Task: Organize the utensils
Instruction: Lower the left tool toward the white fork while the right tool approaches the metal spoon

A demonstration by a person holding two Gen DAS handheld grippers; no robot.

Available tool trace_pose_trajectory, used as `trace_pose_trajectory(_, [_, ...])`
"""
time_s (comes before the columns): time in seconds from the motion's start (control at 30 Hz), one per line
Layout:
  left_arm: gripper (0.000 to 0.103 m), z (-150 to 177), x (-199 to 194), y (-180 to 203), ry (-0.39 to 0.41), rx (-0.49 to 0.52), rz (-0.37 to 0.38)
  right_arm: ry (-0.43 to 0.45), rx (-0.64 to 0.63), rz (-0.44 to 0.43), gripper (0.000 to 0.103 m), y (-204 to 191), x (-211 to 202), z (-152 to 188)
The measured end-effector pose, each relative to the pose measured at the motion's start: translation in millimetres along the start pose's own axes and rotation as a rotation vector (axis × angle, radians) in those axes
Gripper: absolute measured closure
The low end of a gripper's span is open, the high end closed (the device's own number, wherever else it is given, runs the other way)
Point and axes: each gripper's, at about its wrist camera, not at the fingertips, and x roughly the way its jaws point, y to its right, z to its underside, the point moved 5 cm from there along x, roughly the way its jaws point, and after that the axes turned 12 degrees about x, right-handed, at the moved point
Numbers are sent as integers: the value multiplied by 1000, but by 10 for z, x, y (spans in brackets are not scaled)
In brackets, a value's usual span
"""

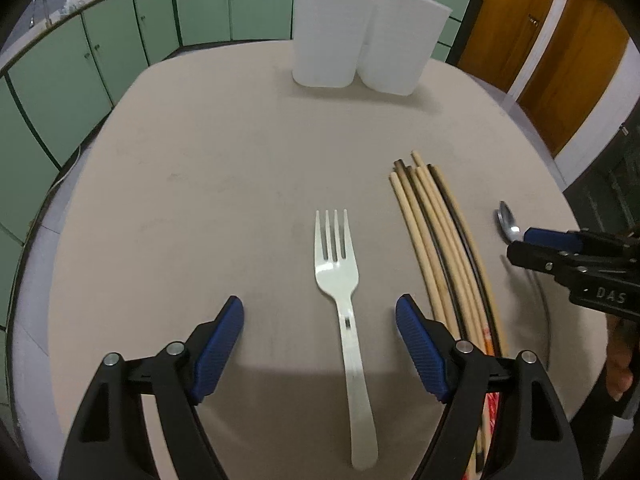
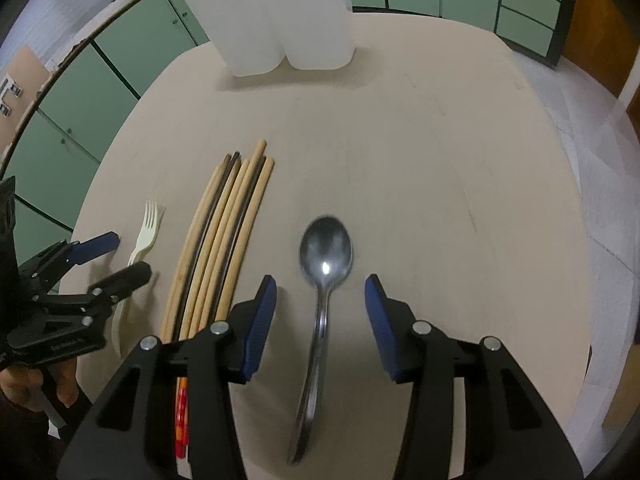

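Note:
A white plastic fork (image 1: 344, 304) lies on the beige table (image 1: 224, 184), tines pointing away. My left gripper (image 1: 320, 316) hangs over its neck, jaws open on either side and not touching it. A metal spoon (image 2: 322, 280) lies bowl-up to the right, and my right gripper (image 2: 320, 296) straddles its neck with a gap on each side, open. Between fork and spoon lies a bundle of several wooden chopsticks (image 1: 436, 240), also seen as chopsticks (image 2: 224, 232) in the right wrist view. The right gripper (image 1: 568, 256) shows at the left view's right edge over the spoon (image 1: 508, 224). The fork (image 2: 144, 236) and left gripper (image 2: 104, 260) show at the right view's left edge.
Two white holders (image 1: 360, 36) stand side by side at the table's far edge, seen again as holders (image 2: 280, 20) in the right wrist view. Green cabinets (image 1: 120, 40) line the wall behind. A wooden door (image 1: 560, 40) is at the right. A hand (image 2: 36, 384) holds the left gripper.

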Motion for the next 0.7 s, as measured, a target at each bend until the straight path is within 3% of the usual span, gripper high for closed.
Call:
trace_pose_trajectory(0.13, [29, 20, -31, 20, 7, 18, -42, 3, -26, 19, 59, -12, 15, -52])
trace_pose_trajectory(0.2, [41, 39, -61, 32, 20, 35, -58, 11, -55, 37, 63, -31, 14, -50])
trace_pose_trajectory(0.27, [46, 45, -85, 19, 26, 34, -57, 15, -66, 45, 67, -51, 44, -89])
trace_pose_trajectory(0.5, [46, -55, -32, 39, -13, 68, -65, -11, -79, 44, 75, -52, 3, -120])
trace_pose_trajectory(0.7, [42, -168, 52, 31, -87, 93, -24, -50, -95, 47, 71, -73, 13, -158])
